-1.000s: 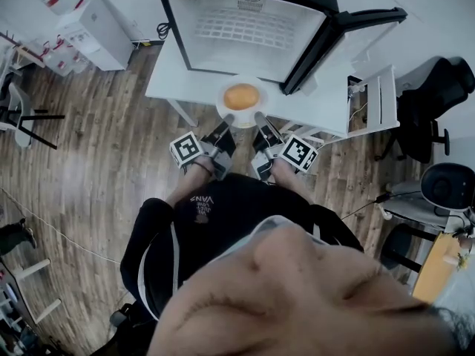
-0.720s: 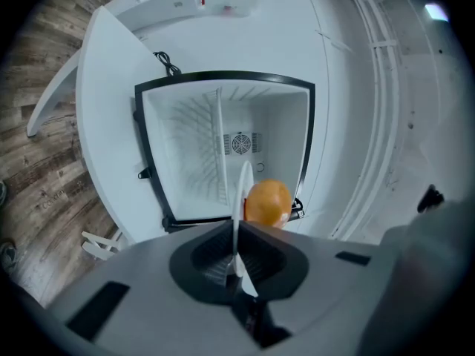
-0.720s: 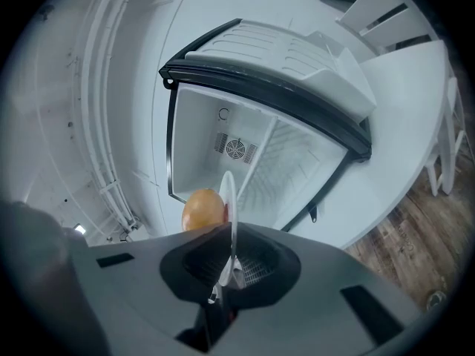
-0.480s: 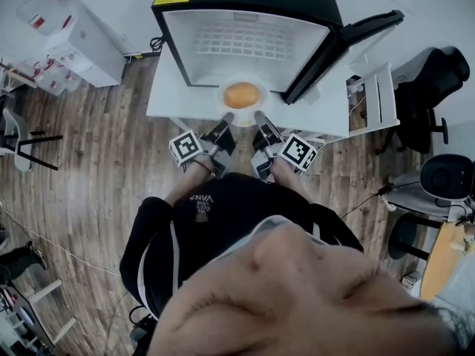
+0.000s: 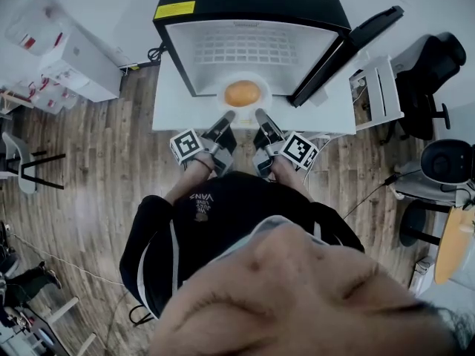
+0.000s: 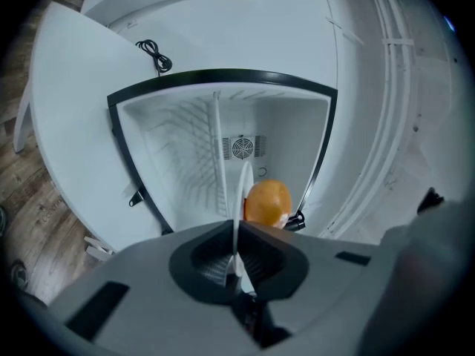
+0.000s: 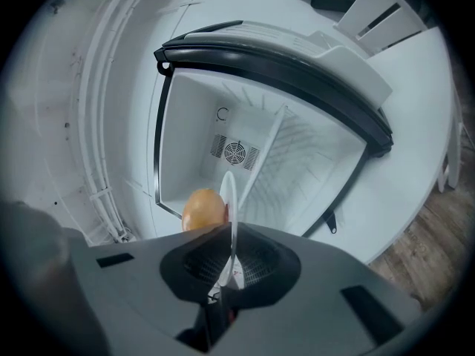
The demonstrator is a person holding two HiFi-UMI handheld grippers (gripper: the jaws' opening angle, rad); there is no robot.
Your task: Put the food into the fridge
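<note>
Head view showed the left hand-held gripper (image 5: 226, 117) and right hand-held gripper (image 5: 260, 115) pinching the round white plate (image 5: 261, 82) of round orange food (image 5: 243, 93) mid-carry, which next needed a level push into the open black fridge (image 5: 245, 2) ahead.

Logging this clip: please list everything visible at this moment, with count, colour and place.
fridge: 1, black outside and white inside, on the table, door open to the right
wire shelf: 1, white, inside the fridge
table: 1, white, under the fridge
plate: 1, white, at the fridge's opening
round food: 1, orange-brown, on the plate
storage unit: 1, white, left of the table
office chairs: 2, dark, at the right edge
floor: wood, brown
left gripper: 1, grey, shut on the plate's left rim
right gripper: 1, grey, shut on the plate's right rim
person's shirt: 1, black, below the grippers
</note>
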